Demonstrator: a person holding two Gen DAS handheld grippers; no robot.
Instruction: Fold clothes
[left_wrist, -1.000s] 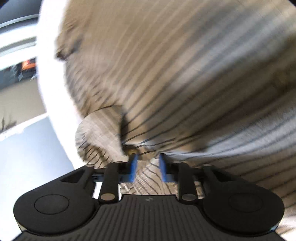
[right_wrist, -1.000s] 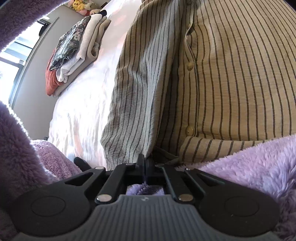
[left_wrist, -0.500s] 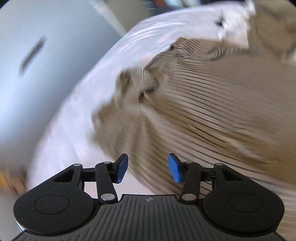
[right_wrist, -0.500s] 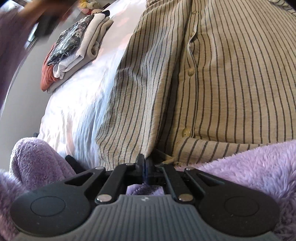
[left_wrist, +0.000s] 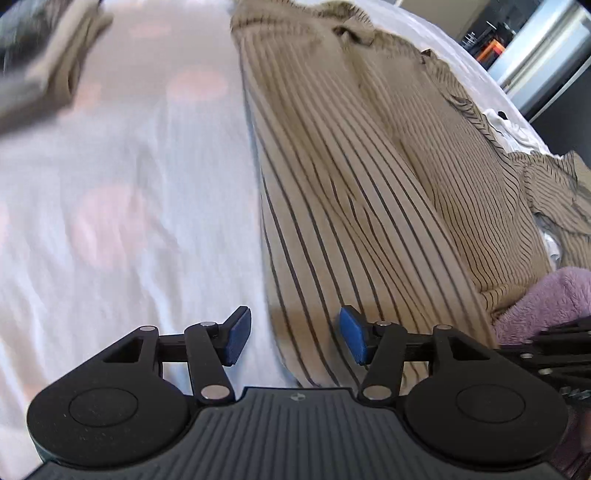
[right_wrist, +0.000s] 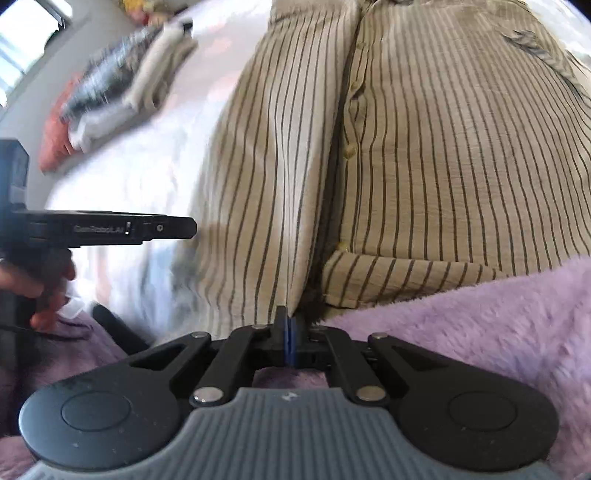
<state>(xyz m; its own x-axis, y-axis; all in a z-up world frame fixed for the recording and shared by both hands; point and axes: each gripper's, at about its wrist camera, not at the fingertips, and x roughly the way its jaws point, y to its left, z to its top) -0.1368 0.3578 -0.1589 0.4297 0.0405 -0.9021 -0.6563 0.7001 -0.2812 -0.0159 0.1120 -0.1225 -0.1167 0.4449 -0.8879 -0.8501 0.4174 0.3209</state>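
Two grippers were in use over the bed (left_wrist: 122, 192). My left gripper (left_wrist: 293, 338) hovered with its jaws apart, having just been opening, and nothing lay between the blue pads (left_wrist: 238, 334); the striped shirt's (left_wrist: 369, 177) folded edge ran beneath the gap. My right gripper (right_wrist: 290, 341) had its jaws together, clamped on the shirt's lower edge where a folded panel met the buttoned front (right_wrist: 461, 147). The shirt lay spread on the white sheet. A stack of folded clothes (right_wrist: 110, 96) sat well apart, toward the bed's far side. Purple fleece (right_wrist: 480, 317) touched the hem.
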